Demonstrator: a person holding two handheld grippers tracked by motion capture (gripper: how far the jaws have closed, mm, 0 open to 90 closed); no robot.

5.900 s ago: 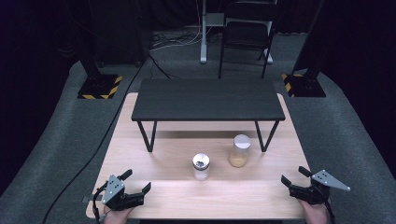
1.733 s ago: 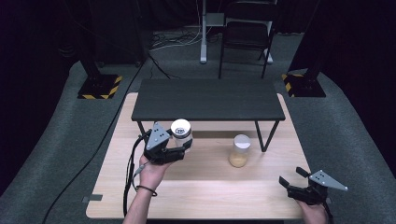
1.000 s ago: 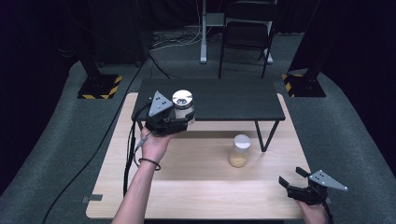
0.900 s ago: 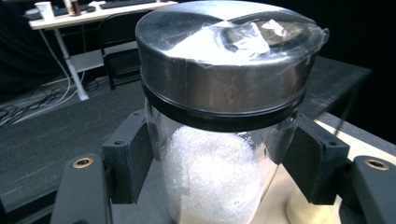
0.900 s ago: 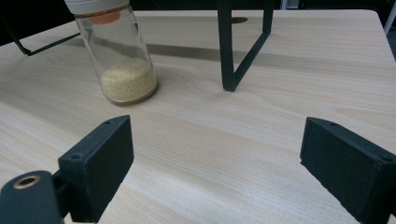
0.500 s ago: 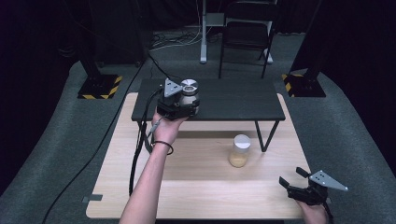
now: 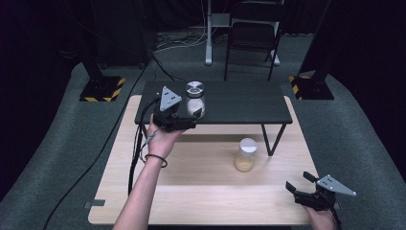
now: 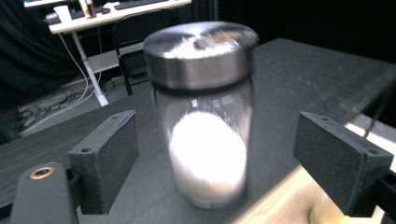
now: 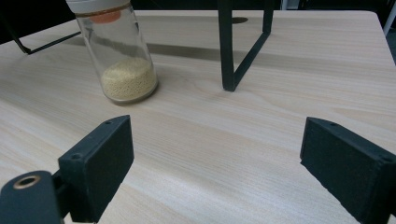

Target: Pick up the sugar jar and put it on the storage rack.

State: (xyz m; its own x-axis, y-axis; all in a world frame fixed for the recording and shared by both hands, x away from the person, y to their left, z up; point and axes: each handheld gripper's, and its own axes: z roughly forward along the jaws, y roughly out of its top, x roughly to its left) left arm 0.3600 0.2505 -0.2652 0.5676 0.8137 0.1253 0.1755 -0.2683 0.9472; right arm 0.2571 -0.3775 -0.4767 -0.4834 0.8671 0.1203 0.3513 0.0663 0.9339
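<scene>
Dark studio w/ grey carpet floor [image 7: 72, 158]

Light wood table [image 7: 201, 191] w/ small black riser shelf [image 7: 239, 103] on it; black chair [image 7: 251, 38] behind, black curtains, hazard-striped stand bases [image 7: 100, 88] at both sides, cables on floor.

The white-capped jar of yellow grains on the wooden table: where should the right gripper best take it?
Probably around the glass body of the yellow-grain jar, below its white cap, approaching level from the near side where the right gripper waits open. It stands upright, straight-walled, with a rack leg close behind.

No text, label, brand, number or sign is legible on anything in these views.
</scene>
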